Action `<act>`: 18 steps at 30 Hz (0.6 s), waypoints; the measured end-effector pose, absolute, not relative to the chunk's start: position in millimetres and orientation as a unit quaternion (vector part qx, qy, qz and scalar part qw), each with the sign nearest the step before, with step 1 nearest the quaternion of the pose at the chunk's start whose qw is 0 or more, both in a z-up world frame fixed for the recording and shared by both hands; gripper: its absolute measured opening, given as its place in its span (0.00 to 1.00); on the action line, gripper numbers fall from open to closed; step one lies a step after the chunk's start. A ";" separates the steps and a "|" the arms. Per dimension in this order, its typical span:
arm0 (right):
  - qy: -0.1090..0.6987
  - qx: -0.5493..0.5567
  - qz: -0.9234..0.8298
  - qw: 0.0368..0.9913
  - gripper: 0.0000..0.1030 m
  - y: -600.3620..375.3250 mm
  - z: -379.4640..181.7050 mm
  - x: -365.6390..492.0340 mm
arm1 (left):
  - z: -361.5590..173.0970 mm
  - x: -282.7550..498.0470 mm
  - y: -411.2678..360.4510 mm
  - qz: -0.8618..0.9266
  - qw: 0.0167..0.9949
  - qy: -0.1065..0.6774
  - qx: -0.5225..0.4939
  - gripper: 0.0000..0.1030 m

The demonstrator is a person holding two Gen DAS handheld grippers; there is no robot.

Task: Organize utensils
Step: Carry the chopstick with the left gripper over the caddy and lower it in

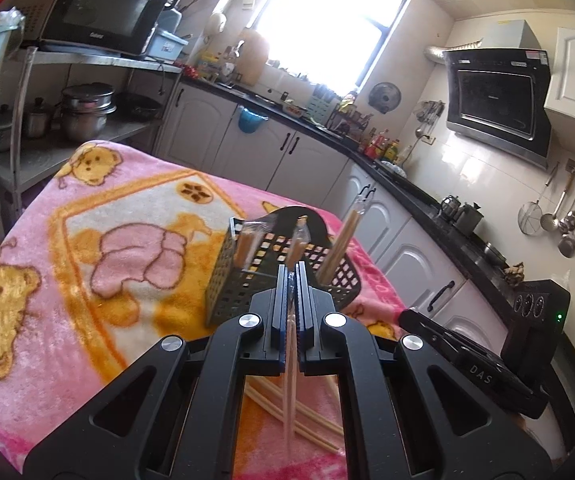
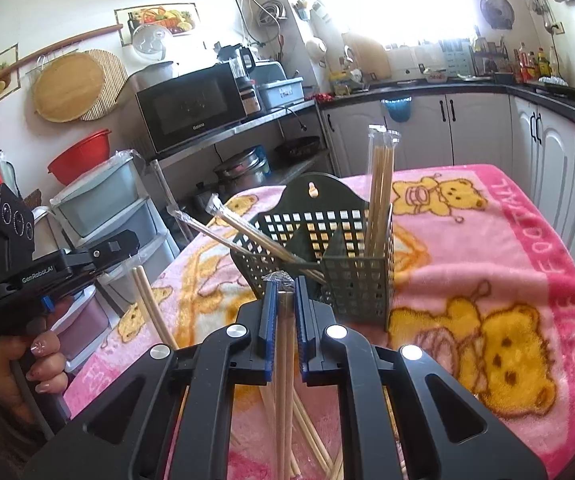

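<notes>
A: Where are the pale wooden chopsticks?
B: One pair (image 1: pixel 290 364) is clenched in the left tongs (image 1: pixel 291 276), another wrapped pair (image 2: pixel 283 340) in the right tongs (image 2: pixel 283 292), both just before the dark green perforated plastic holder (image 2: pixel 327 264) on the pink bear-print blanket (image 2: pixel 487 248).
A: Anything hidden?
B: The loose chopsticks (image 2: pixel 307 432) below are partly covered by the tongs.

Way to the basket: part blocked, part open

Wrapped chopstick packs (image 2: pixel 379 192) stand upright in the right compartment of the dark lattice basket (image 2: pixel 351 292), and two more packs (image 2: pixel 247 236) lean out leftward from the left one, barring that side; loose chopsticks (image 1: pixel 287 408) clutter the near blanket, while the pink blanket (image 2: pixel 507 248) right of the basket lies open
</notes>
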State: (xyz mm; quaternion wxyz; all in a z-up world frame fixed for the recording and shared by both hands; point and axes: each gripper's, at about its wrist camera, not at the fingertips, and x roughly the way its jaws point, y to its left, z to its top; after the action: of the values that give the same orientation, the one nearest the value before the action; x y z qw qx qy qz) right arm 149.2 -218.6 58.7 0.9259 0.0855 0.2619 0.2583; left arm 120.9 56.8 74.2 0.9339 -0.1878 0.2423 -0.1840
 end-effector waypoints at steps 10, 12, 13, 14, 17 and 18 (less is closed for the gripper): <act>0.235 0.093 0.252 0.934 0.08 -224.7 71.2 145.9 | 90.7 120.0 38.6 -0.215 0.934 0.229 -0.173 0.01; 0.230 0.093 0.251 0.936 0.08 -226.9 73.8 145.7 | 94.3 120.3 34.2 -0.220 0.934 0.226 -0.169 0.01; 0.228 0.094 0.249 0.937 0.08 -227.7 74.9 145.4 | 95.6 120.5 32.3 -0.223 0.933 0.226 -0.168 0.01; 0.224 0.094 0.248 0.938 0.08 -229.2 76.7 145.4 | 97.5 121.2 29.7 -0.228 0.933 0.225 -0.167 0.01; 0.216 0.095 0.244 0.941 0.08 -232.2 81.8 145.0 | 101.6 122.7 23.2 -0.235 0.932 0.223 -0.161 0.01; 0.213 0.095 0.243 0.942 0.08 -233.5 83.6 145.1 | 104.1 123.4 20.1 -0.240 0.932 0.221 -0.159 0.01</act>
State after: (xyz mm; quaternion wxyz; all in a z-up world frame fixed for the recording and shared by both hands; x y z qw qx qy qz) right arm 145.1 -233.5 83.6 0.9417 0.0950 0.2126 0.2431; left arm 123.4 20.1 104.1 0.9319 -0.1594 0.2208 -0.2396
